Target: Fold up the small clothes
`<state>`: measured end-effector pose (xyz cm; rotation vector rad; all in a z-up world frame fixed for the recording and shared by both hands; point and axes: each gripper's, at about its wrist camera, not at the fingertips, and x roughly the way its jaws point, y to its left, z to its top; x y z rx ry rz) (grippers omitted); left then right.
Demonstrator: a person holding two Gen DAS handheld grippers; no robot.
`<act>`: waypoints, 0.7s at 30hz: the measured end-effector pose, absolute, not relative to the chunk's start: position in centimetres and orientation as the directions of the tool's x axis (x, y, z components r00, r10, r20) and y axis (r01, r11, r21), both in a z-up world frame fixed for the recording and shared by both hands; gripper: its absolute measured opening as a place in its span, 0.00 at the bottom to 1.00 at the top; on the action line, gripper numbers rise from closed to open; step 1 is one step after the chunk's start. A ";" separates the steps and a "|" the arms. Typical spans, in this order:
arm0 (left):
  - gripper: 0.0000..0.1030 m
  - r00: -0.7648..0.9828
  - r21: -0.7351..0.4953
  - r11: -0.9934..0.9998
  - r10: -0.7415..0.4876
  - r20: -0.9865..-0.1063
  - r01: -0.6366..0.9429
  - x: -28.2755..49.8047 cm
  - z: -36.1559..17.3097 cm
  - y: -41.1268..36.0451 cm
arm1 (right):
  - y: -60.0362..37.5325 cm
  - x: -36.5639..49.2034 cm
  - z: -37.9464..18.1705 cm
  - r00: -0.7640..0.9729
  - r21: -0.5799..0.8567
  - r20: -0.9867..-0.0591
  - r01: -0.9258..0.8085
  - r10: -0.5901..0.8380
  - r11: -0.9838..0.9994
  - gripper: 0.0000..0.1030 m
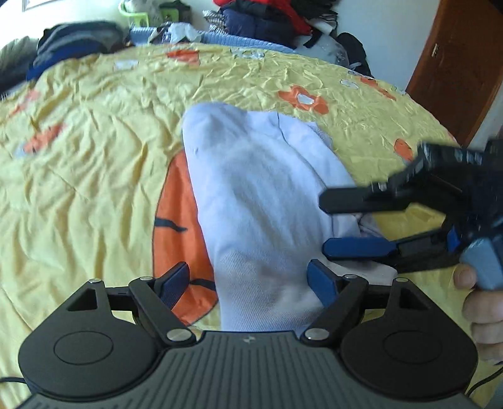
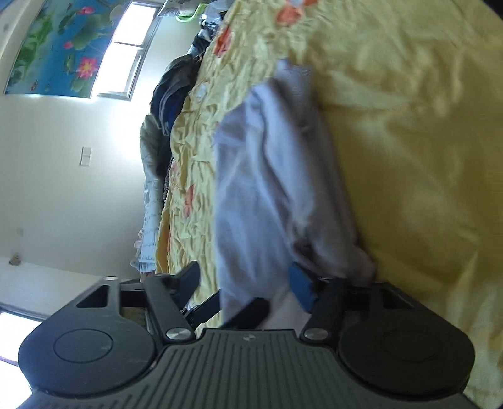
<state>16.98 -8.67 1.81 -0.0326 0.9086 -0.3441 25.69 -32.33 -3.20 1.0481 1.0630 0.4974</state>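
A small white garment (image 1: 261, 195) lies folded lengthwise on the yellow flowered bedsheet (image 1: 94, 163), running away from me. My left gripper (image 1: 251, 280) is open, its blue pads on either side of the garment's near end. My right gripper (image 1: 327, 225) comes in from the right, turned on its side, open, with its fingers above and below the garment's right edge. In the right wrist view the garment (image 2: 251, 195) fills the middle and passes between the open right gripper (image 2: 245, 283) fingers; the sheet (image 2: 408, 157) is on the right.
Piles of dark and red clothes (image 1: 261, 19) and a blue knit (image 1: 220, 39) lie at the bed's far edge. A wooden door (image 1: 462, 63) stands at the right. A window (image 2: 132, 47) and wall picture (image 2: 59, 44) show in the right wrist view.
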 end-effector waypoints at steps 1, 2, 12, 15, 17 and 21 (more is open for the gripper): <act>0.80 0.555 -0.191 0.942 -0.317 -0.769 0.275 17.1 1.7 -8.6 | -32.8 25.5 -3.7 0.444 0.889 -0.451 0.145 0.774 0.435 0.47; 0.81 0.552 -0.200 0.942 -0.321 -0.770 0.270 17.2 1.6 -8.5 | -33.2 25.3 -4.2 0.444 0.894 -0.445 0.163 0.778 0.418 0.40; 0.82 0.553 -0.186 0.945 -0.310 -0.773 0.270 17.6 1.3 -8.7 | -33.2 24.8 -3.8 0.431 0.881 -0.470 0.178 0.770 0.438 0.39; 0.80 0.548 -0.209 0.947 -0.312 -0.776 0.243 17.5 2.4 -7.8 | -33.6 24.2 -2.0 0.459 0.879 -0.464 0.137 0.757 0.456 0.63; 0.80 0.548 -0.302 0.928 -0.372 -0.749 0.217 17.4 3.0 -6.0 | -34.3 23.7 -0.4 0.492 0.869 -0.463 0.087 0.737 0.487 0.70; 0.80 0.484 -0.665 0.743 -0.609 -0.628 0.073 19.3 2.2 -0.7 | -36.6 24.0 0.5 0.515 0.831 -0.504 0.069 0.693 0.552 0.71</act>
